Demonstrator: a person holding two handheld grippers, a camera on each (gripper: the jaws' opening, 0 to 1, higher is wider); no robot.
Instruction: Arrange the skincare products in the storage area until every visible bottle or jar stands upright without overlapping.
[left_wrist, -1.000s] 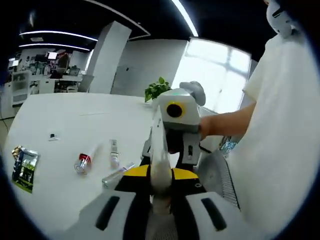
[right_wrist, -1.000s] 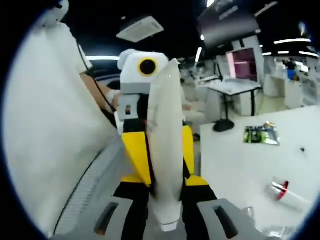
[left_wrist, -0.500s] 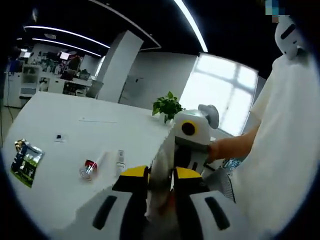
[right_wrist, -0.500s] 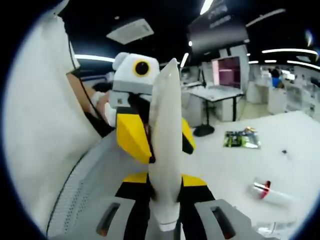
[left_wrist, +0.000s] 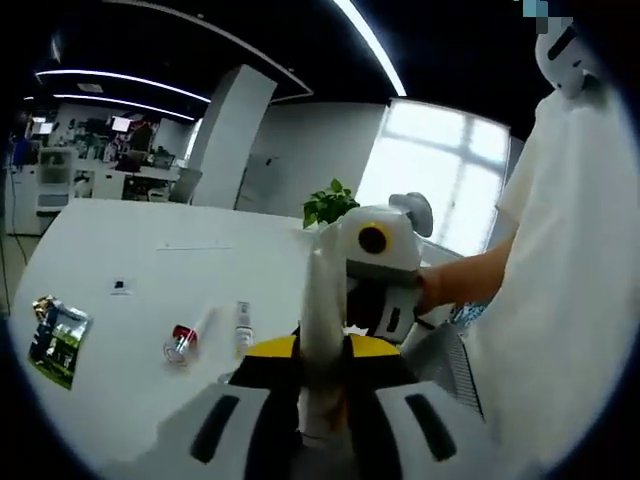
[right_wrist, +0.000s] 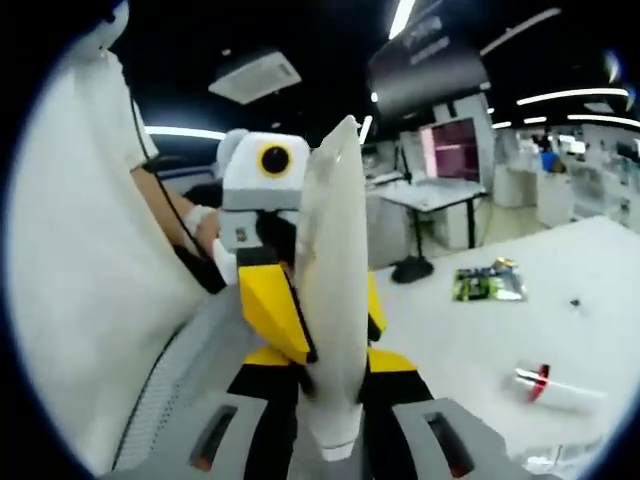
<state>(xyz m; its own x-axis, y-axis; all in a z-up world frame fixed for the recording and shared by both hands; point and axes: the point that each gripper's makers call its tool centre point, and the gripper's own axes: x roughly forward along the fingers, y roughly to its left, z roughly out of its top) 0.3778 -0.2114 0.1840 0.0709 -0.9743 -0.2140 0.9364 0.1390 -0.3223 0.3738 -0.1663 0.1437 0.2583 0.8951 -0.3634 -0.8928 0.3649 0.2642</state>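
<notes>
In the left gripper view the left gripper (left_wrist: 322, 415) is clenched on a pale translucent squeeze tube (left_wrist: 324, 330) standing up between its jaws, while a small clear bottle with a red band (left_wrist: 186, 340) and a slim clear vial (left_wrist: 242, 322) lie on their sides on the white counter (left_wrist: 120, 270), well apart from it. In the right gripper view the right gripper (right_wrist: 333, 425) clamps the same tube (right_wrist: 332, 300) near its lower end, the other gripper (right_wrist: 262, 250) just behind — it looks light, soft and slick, so a grip low by the stiffer cap end seems safest.
</notes>
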